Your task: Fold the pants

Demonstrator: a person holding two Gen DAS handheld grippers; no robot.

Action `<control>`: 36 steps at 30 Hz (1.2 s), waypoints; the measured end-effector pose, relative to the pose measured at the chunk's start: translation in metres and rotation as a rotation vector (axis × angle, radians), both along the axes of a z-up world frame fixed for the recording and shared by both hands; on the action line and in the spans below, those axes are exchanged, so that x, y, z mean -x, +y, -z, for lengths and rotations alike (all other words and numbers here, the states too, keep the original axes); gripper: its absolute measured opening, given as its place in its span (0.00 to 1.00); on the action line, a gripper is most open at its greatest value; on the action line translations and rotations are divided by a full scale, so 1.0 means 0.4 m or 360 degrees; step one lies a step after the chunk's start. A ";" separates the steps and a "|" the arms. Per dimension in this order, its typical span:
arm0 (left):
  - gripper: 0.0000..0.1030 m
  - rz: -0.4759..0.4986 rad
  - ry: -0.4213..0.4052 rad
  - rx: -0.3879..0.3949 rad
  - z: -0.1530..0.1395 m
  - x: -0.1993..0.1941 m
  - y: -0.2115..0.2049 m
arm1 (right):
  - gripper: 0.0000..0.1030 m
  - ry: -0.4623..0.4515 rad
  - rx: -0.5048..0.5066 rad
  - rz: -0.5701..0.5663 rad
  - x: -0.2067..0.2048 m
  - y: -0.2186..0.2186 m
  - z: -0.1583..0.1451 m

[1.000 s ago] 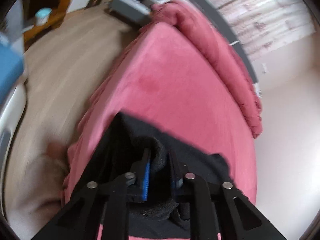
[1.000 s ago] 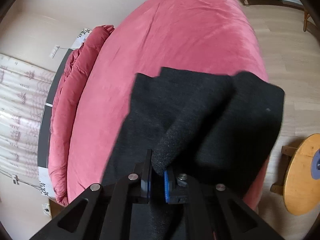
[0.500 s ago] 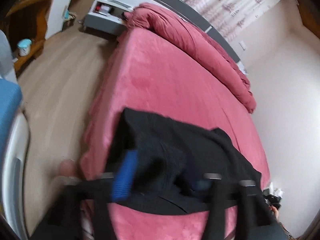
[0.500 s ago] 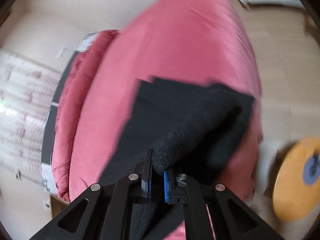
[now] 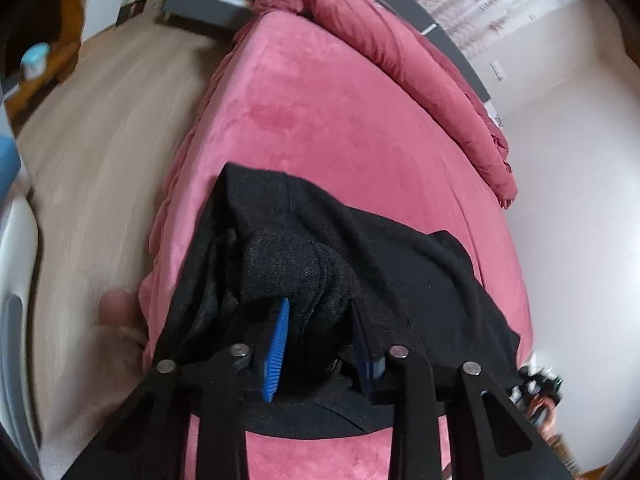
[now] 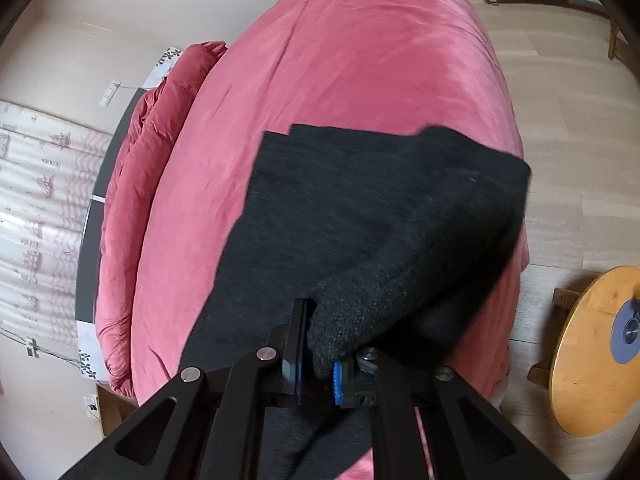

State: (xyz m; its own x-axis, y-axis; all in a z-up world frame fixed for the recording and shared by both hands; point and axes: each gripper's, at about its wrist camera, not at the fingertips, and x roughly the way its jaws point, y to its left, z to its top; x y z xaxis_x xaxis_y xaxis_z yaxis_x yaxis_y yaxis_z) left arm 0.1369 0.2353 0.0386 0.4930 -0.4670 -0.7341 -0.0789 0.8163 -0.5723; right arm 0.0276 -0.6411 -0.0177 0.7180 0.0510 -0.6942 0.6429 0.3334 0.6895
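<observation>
both grippers grasp black pants [image 6: 360,216] draped across the near end of a pink bed [image 6: 360,48]. right gripper [image 6: 318,364] has its blue pads clamped on a thick rolled fold of the knit fabric, which arches up and away to the right. left gripper [image 5: 320,344], seen from its own camera, has jaws that have just been closing, with a bunched wad of the same pants between the pads; whether they press it cannot be told. the garment lies partly flat on the pink cover, its far edge squared off. a rumpled red duvet [image 5: 400,48] runs along the headboard end, a round wooden stool [image 6: 592,352] stands on the floor at right
</observation>
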 end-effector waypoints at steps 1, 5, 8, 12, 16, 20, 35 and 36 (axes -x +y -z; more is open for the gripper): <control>0.25 0.0002 -0.0006 -0.0004 -0.007 0.008 -0.001 | 0.09 0.0012 0.0008 -0.0003 -0.008 -0.001 -0.011; 0.22 -0.0070 0.0012 0.0047 -0.036 -0.005 0.019 | 0.06 0.0087 0.0034 0.0019 -0.046 -0.007 -0.054; 0.21 -0.0072 -0.0071 0.0054 -0.104 -0.041 0.025 | 0.06 0.0005 0.0026 0.0034 -0.088 -0.015 -0.124; 0.21 -0.0036 -0.0235 0.0046 -0.232 -0.049 0.031 | 0.06 -0.0201 0.0168 -0.0016 -0.110 0.005 -0.264; 0.22 0.0025 -0.0288 -0.0022 -0.240 0.020 0.064 | 0.06 -0.0313 0.0292 -0.0008 -0.023 0.005 -0.303; 0.19 0.0056 0.0056 -0.0294 -0.025 0.074 0.074 | 0.06 0.0005 0.0236 -0.0036 0.051 -0.007 -0.111; 0.78 -0.0340 -0.0017 -0.0076 0.040 0.105 0.068 | 0.39 0.0152 0.0127 0.0050 0.118 0.077 0.037; 0.78 -0.0360 0.0007 -0.0078 0.056 0.093 0.068 | 0.39 0.0185 0.0254 0.0008 0.114 0.111 0.013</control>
State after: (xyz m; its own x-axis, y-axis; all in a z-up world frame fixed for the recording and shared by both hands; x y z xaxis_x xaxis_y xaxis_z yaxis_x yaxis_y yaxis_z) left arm 0.0998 0.2624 0.0160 0.5779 -0.3085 -0.7556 -0.2655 0.8044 -0.5315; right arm -0.0181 -0.5966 -0.0228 0.6326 -0.0699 -0.7713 0.7171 0.4292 0.5492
